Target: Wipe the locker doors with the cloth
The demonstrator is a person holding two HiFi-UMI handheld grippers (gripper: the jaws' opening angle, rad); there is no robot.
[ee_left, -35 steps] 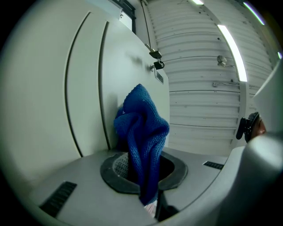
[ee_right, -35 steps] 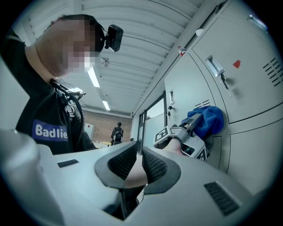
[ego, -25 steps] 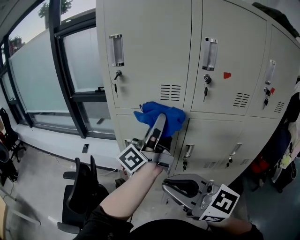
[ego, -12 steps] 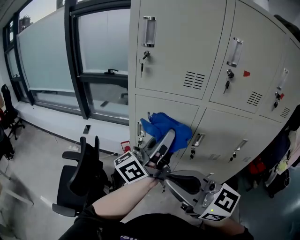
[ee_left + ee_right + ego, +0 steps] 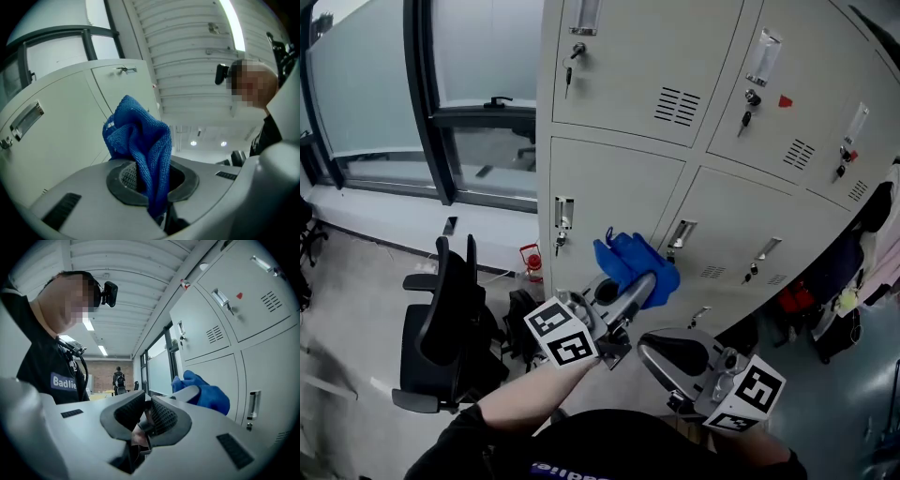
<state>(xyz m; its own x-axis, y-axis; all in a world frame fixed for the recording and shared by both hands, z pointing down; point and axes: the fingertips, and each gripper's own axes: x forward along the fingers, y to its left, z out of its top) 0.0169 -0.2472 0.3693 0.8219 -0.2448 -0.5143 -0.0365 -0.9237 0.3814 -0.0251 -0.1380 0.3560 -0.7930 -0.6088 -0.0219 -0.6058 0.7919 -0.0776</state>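
A blue cloth is bunched in my left gripper, which is shut on it in front of a lower beige locker door. The cloth sits near the seam between two lower doors, beside a handle. In the left gripper view the cloth rises out of the shut pads with the door close on its left; whether they touch cannot be told. My right gripper hangs lower and nearer to me, shut on nothing. Its own view shows the jaws pressed together and the cloth beyond.
Keys hang in the upper locks. A black office chair stands on the floor at the left under a window. Bags and clothes crowd the lockers' right end. A person stands far back in the room.
The left gripper has carried the cloth down from the seam under the upper doors onto the lower doors. The head view has tilted down. The right gripper has stayed low and shut.
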